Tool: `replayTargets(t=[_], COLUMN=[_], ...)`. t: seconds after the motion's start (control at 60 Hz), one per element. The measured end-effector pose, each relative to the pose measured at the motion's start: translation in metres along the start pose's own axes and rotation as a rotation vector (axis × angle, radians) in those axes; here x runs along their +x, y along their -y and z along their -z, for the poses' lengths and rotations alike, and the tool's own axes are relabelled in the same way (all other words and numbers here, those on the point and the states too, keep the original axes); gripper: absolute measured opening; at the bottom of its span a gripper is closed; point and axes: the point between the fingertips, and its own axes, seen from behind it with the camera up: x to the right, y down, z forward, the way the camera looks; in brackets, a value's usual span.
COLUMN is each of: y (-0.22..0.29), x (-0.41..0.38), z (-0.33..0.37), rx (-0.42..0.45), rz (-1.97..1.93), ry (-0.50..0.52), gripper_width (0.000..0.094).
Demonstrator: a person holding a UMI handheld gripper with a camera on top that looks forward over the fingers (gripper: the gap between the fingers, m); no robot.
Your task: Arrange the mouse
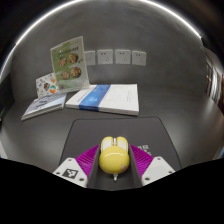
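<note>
A yellow mouse [113,155] with a pale wheel at its far end sits between my fingers, over the near part of a dark grey mouse mat [85,133]. My gripper [113,162] is shut on the mouse. The magenta pads [88,160] press on its left and right sides. I cannot tell whether the mouse rests on the mat or is held just above it.
The mat lies on a grey table [175,110]. Beyond it lies a white book with a blue stripe [103,97]. To its left lie colourful booklets [43,98], with an upright picture card [69,60] behind them. Several small white plates [115,57] are on the back wall.
</note>
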Motion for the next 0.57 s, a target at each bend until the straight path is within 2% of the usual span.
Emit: replayTargets(t=[0.05, 0.1, 0.117, 0.133, 0.15, 0.317, 0.567], y=[-0.002, 0.005, 0.010, 0.012, 0.014, 0.003, -0.064], x=[0.000, -0.002, -0.004, -0.004, -0.006, -0.022, -0.008], z=[0.004, 0.013, 0.018, 0.024, 0.029, 0.094, 0.180], rx=[-0.020, 0.011, 0.026, 0.039, 0.048, 0.088, 0.058], rz=[-0.009, -0.015, -0.017, -0.022, -0.026, -0.113, -0.203], ry=[-0.002, -0.002, -0.003, -0.002, -0.005, -0.033, -0.093], gripper_width=[0.0754, 0.0903, 0.0863, 0.0889, 0.0839, 0.0833, 0.0836])
